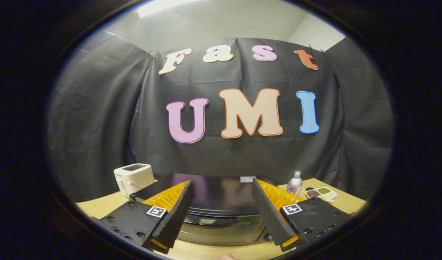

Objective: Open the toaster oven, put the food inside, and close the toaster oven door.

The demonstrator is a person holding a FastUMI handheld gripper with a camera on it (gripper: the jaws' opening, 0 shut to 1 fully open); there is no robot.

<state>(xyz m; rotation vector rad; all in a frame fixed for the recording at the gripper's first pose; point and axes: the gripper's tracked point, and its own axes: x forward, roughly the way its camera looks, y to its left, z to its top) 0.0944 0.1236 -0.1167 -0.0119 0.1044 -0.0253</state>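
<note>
The black toaster oven (221, 202) stands on the wooden table right below and ahead of me; I look down on its glossy top and the upper part of its front. Whether its door is open or shut I cannot tell from this angle. My gripper (222, 184) hovers above the oven, open, its fingers spread wide over the oven's top with nothing between them.
A white pop-up toaster (134, 177) sits beyond the left finger. Beyond the right finger are a small metal bottle (295, 183) and a white divided dish (321, 193) with dark and green contents. The wooden table (98, 207) ends at the black cloth wall.
</note>
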